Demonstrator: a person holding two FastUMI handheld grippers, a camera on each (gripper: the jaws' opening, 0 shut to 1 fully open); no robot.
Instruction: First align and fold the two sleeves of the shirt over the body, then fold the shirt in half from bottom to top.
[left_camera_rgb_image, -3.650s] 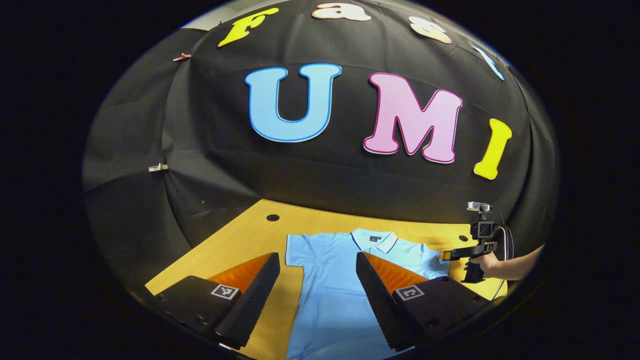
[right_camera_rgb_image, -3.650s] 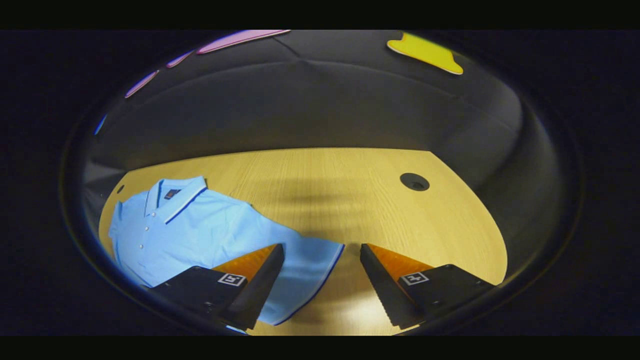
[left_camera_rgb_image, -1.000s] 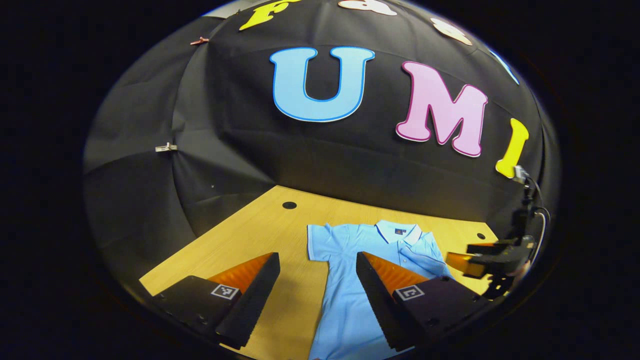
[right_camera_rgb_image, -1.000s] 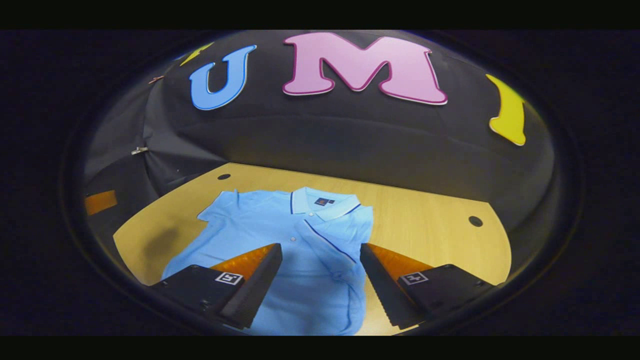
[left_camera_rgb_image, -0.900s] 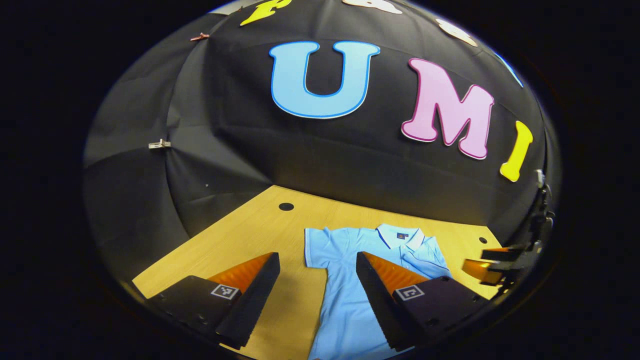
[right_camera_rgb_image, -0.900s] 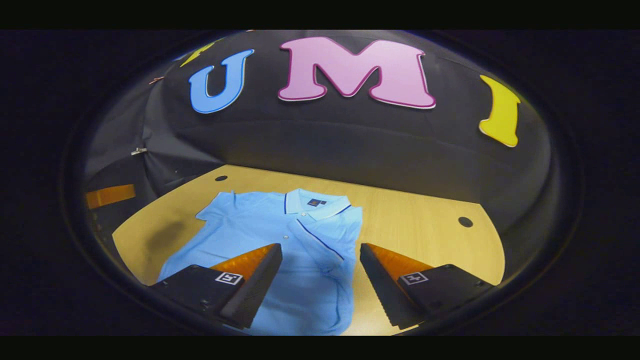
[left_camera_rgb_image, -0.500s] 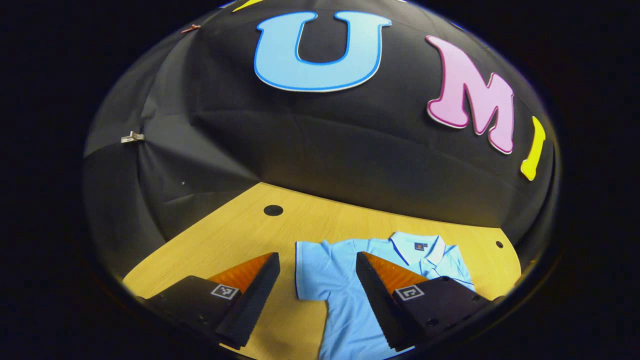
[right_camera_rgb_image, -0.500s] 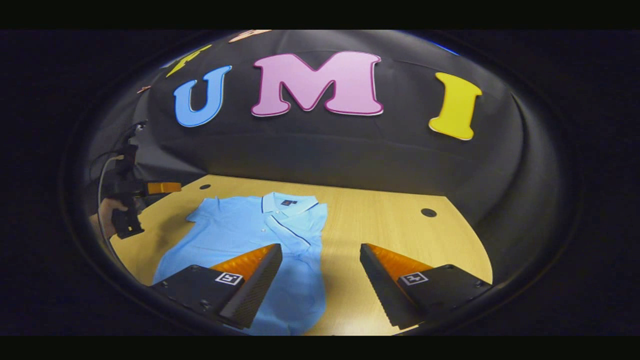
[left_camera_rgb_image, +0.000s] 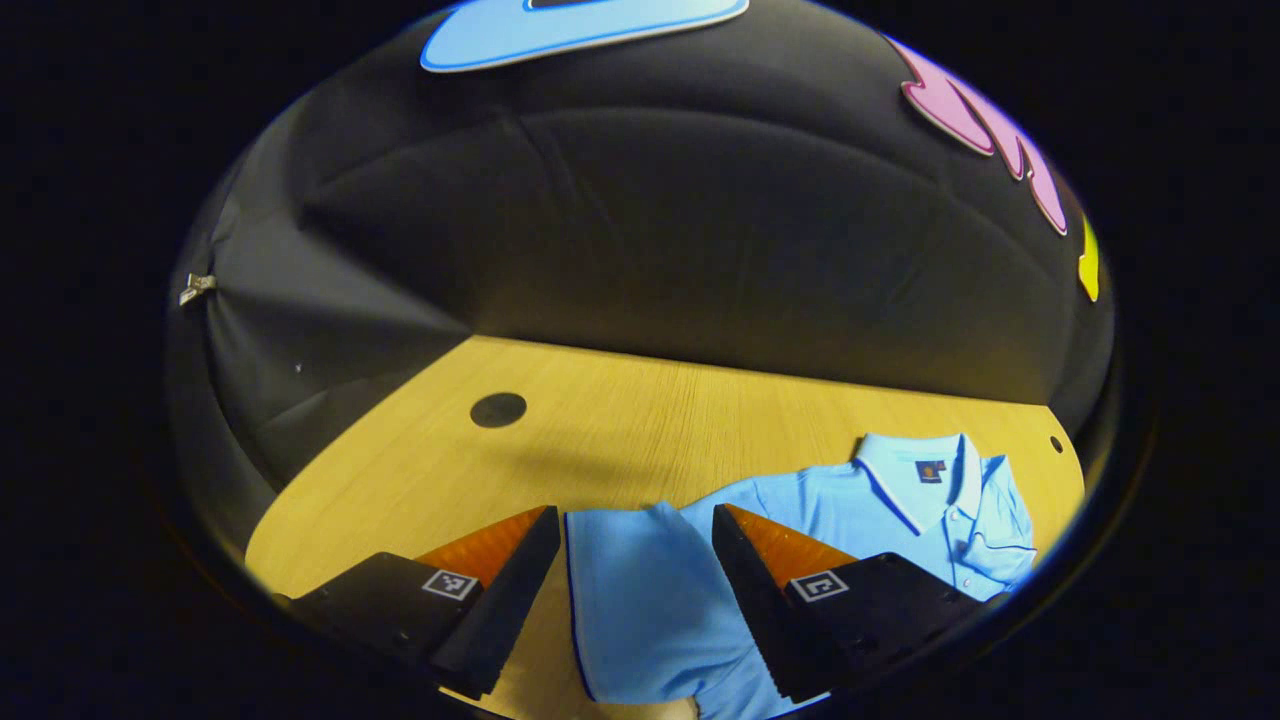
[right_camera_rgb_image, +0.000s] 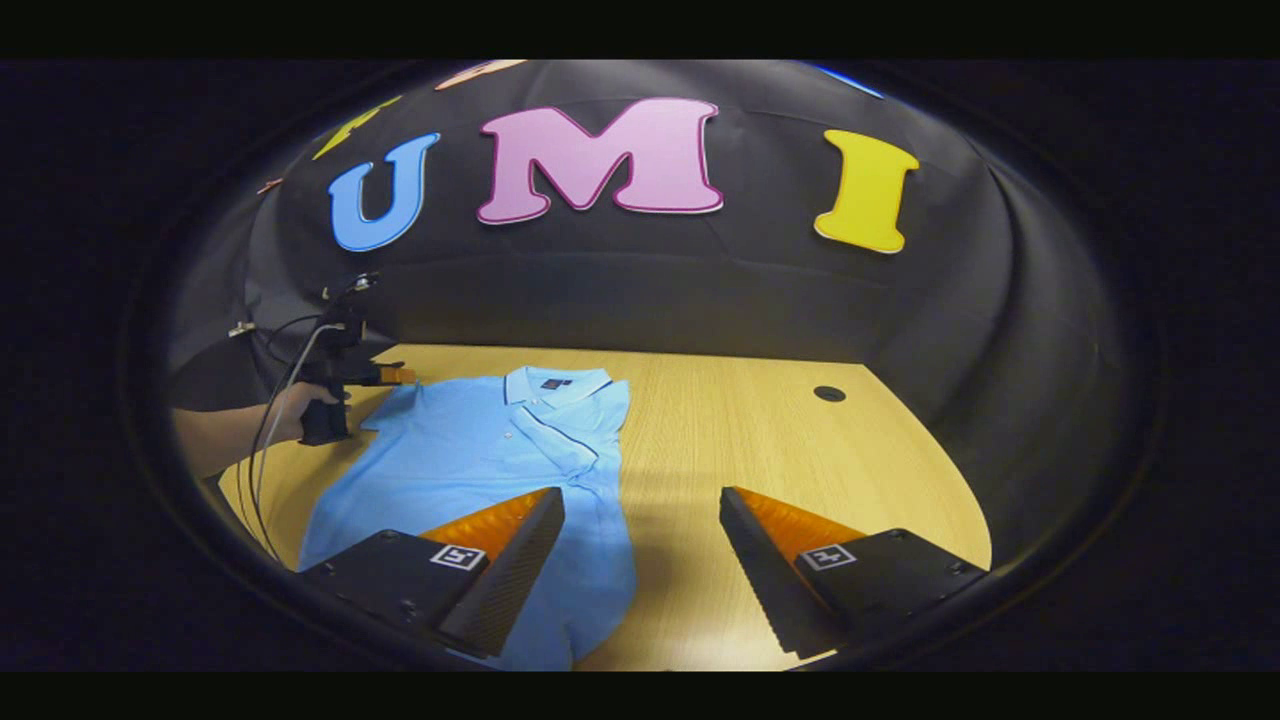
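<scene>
Both grippers I'm holding gaping apart, left gripper (left_camera_rgb_image: 636, 590) straddling the outspread sleeve (left_camera_rgb_image: 640, 590) of the light-blue polo shirt (right_camera_rgb_image: 480, 470) lying on the wooden table (right_camera_rgb_image: 800, 450), right gripper (right_camera_rgb_image: 642, 560) hovering beside its folded edge.

The left gripper view sits low and close behind the left tongs (left_camera_rgb_image: 636, 590), facing the sleeve (left_camera_rgb_image: 640, 590). The right gripper view sits higher and farther back behind the right tongs (right_camera_rgb_image: 642, 565). Both share the shirt (right_camera_rgb_image: 480, 460) and counter (right_camera_rgb_image: 760, 430).

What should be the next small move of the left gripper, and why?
Probably close the left gripper on the flat left sleeve between its open fingers. The right sleeve already lies folded over the shirt.
</scene>
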